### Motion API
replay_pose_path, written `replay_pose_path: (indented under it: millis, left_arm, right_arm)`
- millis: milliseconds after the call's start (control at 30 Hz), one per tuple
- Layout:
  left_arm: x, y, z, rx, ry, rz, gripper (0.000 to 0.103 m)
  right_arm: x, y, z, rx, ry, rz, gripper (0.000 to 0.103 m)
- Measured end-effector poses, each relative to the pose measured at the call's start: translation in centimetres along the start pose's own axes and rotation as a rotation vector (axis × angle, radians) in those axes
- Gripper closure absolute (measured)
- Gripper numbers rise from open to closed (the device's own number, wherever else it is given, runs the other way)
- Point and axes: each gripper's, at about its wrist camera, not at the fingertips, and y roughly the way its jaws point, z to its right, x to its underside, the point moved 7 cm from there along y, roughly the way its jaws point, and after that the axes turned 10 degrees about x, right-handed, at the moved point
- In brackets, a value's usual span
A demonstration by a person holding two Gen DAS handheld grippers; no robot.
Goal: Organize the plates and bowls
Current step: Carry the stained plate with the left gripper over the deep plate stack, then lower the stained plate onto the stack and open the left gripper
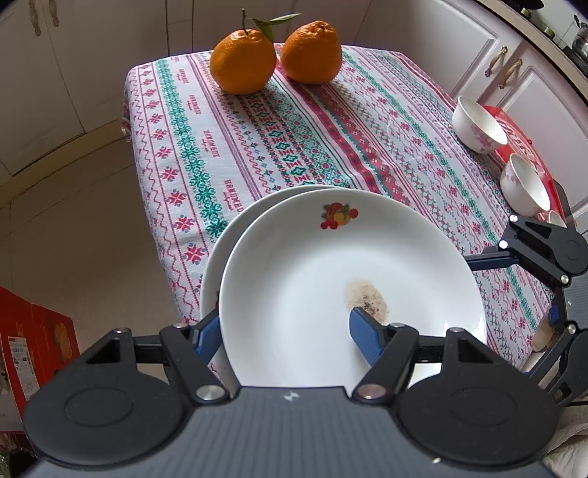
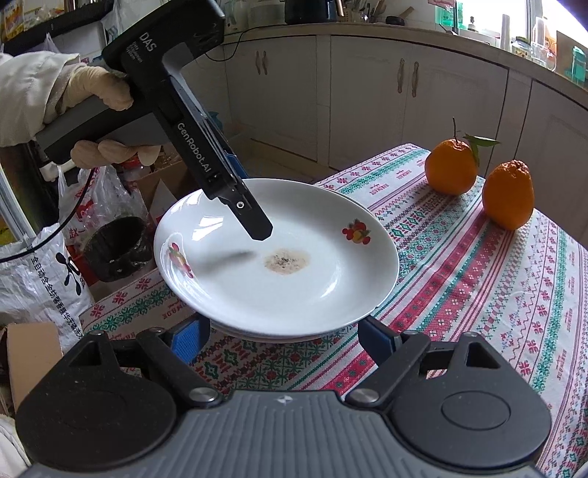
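The left gripper [image 1: 284, 332] is clamped on the near rim of the top plate [image 1: 330, 279], one finger under it and one inside. This plate sits tilted on a second plate [image 2: 253, 332] on the tablecloth [image 1: 294, 147]. The right gripper [image 2: 279, 340] waits just beside the plates with its fingers apart, holding nothing. Two bowls [image 1: 477, 125] stand at three o'clock in the left view. Two oranges [image 1: 242, 62] sit at twelve o'clock.

Cream panelled cabinet doors [image 2: 364, 103] with curved handles line the kitchen walls above a pale tiled floor [image 1: 84, 206]. Daylight enters through a window [image 2: 529, 14] over the cluttered countertop [image 2: 477, 36].
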Motion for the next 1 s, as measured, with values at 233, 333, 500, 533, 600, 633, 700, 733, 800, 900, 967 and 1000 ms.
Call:
replay_pose_path:
  millis: [233, 333, 500, 533, 600, 633, 700, 733, 800, 900, 967, 1000]
  left_arm:
    - [0.2, -0.5, -0.1, 0.002, -0.017, 0.012, 0.032]
    - [0.2, -0.7, -0.3, 0.008, -0.030, 0.020, 0.032]
    - [0.2, -0.9, -0.4, 0.006, -0.043, 0.028, 0.032]
    - [0.2, -1.0, -0.4, 0.005, -0.045, 0.029, 0.032]
    - [0.2, -1.0, -0.4, 0.003, -0.048, 0.030, 0.032]
    - [0.2, -1.1, -0.4, 0.002, -0.049, 0.031, 0.032]
    - [0.3, -1.2, -0.4, 0.001, -0.054, 0.033, 0.032]
    - [0.3, -1.3, -0.4, -0.001, -0.057, 0.035, 0.030]
    - [0.4, -1.5, -0.5, -0.003, -0.059, 0.040, 0.030]
    - [0.6, -1.6, -0.6, -0.021, -0.064, 0.039, 0.029]
    - [0.9, -1.6, -1.0, -0.035, -0.067, 0.034, 0.027]
    - [0.9, -1.8, -0.9, -0.025, -0.071, 0.042, 0.026]
  right_arm:
    - [0.0, 0.2, 0.0, -0.025, 0.022, -0.001, 0.012]
    - [0.0, 0.3, 0.1, -0.046, 0.042, -0.004, 0.012]
    - [-0.1, 0.5, 0.3, -0.069, 0.065, -0.011, 0.012]
    - [-0.1, 0.5, 0.3, -0.069, 0.065, -0.011, 0.012]
    - [0.0, 0.6, 0.3, -0.071, 0.067, -0.013, 0.012]
    - [0.0, 0.6, 0.3, -0.071, 0.070, -0.013, 0.012]
    - [0.0, 0.5, 0.3, -0.073, 0.073, -0.014, 0.012]
    - [0.0, 0.5, 0.3, -0.072, 0.072, -0.015, 0.012]
    - [0.1, 0.6, 0.2, -0.071, 0.069, -0.016, 0.012]
    - [0.1, 0.7, 0.0, -0.076, 0.069, -0.019, 0.012]
    - [-0.1, 0.6, 0.2, -0.072, 0.084, -0.006, 0.011]
    - [-0.3, 0.4, 0.3, -0.067, 0.089, 0.006, 0.011]
